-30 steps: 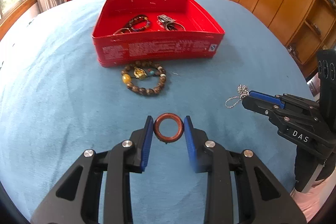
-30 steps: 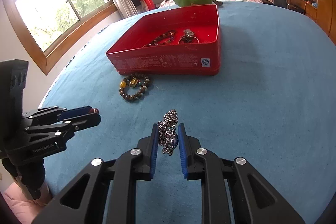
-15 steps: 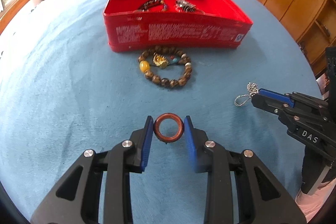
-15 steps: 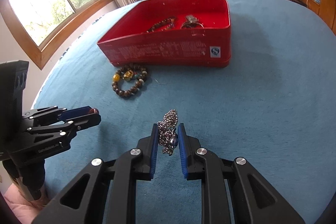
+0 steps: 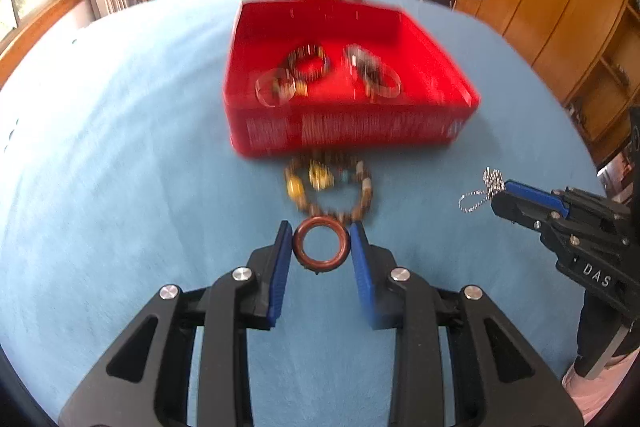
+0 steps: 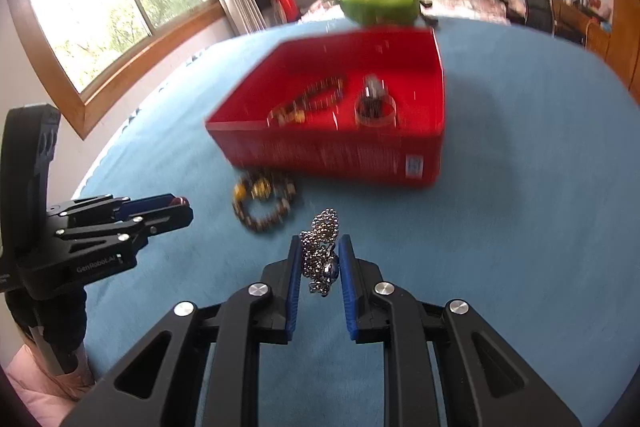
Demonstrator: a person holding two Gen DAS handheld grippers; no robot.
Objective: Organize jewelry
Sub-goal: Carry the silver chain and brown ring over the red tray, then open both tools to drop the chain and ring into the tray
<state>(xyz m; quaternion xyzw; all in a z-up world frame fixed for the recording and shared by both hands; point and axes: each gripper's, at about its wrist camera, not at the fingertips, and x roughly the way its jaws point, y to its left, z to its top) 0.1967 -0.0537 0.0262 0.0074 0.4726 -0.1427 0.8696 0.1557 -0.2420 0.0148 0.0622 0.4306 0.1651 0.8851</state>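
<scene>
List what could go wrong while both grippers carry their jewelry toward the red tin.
1. The silver chain hangs loose out of the right gripper; it may snag the red tin wall.
2. The left gripper grips the brown ring only by its edges; it may slip out.

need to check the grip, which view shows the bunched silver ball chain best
The right wrist view: the bunched silver ball chain sits close up between the right gripper pads. The left wrist view shows only a small loop of it sticking out beyond that gripper's tip.
</scene>
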